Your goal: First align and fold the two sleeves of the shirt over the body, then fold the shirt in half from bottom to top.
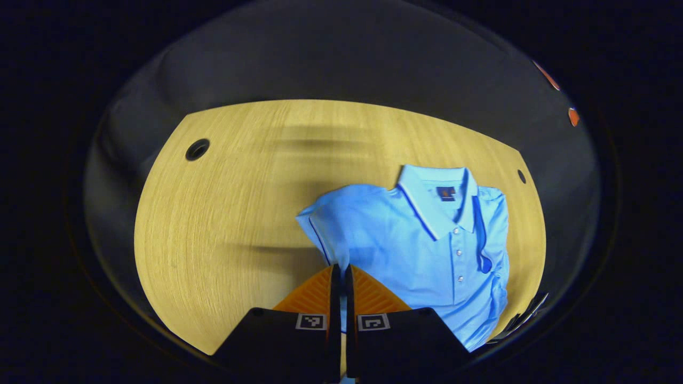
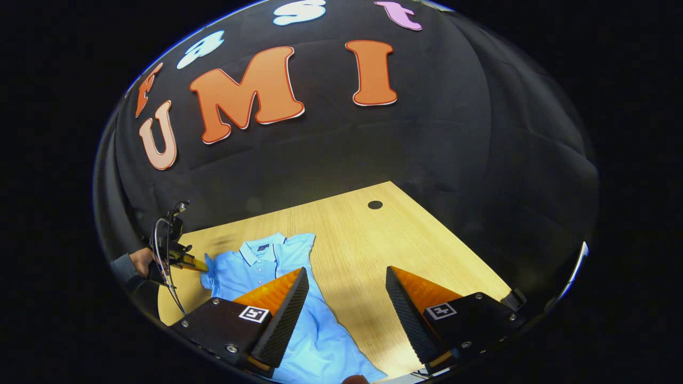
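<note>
Left claw (image 1: 340, 274): pinching one sleeve (image 1: 320, 224) of shirt (image 1: 416, 250).
Right claw (image 2: 347, 288): spread above surface (image 2: 368, 240).
Shirts: one.

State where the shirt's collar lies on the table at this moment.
In the left gripper view the collar sits at the far end of the light blue shirt, right of centre on the wooden table, near a small hole.
</note>
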### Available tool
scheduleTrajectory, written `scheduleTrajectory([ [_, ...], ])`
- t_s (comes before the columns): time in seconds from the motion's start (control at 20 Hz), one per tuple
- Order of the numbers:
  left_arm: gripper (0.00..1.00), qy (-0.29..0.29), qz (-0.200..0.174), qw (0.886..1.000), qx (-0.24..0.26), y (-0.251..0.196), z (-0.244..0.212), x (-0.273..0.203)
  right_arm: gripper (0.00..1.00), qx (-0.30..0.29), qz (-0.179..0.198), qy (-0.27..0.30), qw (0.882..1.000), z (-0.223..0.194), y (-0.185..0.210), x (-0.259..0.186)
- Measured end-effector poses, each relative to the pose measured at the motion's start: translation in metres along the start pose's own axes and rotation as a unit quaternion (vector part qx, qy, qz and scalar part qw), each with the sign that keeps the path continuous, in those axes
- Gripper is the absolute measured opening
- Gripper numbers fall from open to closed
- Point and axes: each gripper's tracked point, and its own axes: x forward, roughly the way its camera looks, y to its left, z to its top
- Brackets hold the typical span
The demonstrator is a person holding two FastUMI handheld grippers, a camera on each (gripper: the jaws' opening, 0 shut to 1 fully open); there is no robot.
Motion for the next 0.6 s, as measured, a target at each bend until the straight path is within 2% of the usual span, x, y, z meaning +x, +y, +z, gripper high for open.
scheduleTrajectory([
  [0.3, 0.07, -0.001, -0.021, 0.999, 0.041, -0.054, 0.01, 0.001, 0.93, 0.001, -0.011, 0.023, 1.0, -0.024, 0.005, 0.003],
  [0.4, 0.09, -0.002, -0.047, 0.998, 0.042, -0.075, 0.011, 0.002, 0.94, 0.007, -0.008, 0.028, 1.0, -0.031, 0.011, 0.002],
  [0.45, 0.1, -0.007, -0.076, 0.996, 0.037, -0.091, 0.011, 0.004, 0.94, 0.008, -0.005, 0.031, 0.999, -0.035, 0.014, 0.001],
  [0.55, 0.23, -0.014, -0.139, 0.99, 0.026, -0.121, 0.013, -0.009, 0.94, 0.001, -0.005, 0.037, 0.999, -0.04, 0.012, -0.001],
  [0.6, 0.46, -0.017, -0.16, 0.987, 0.025, -0.13, 0.009, -0.015, 0.95, -0.002, -0.005, 0.037, 0.999, -0.041, 0.01, -0.002],
])
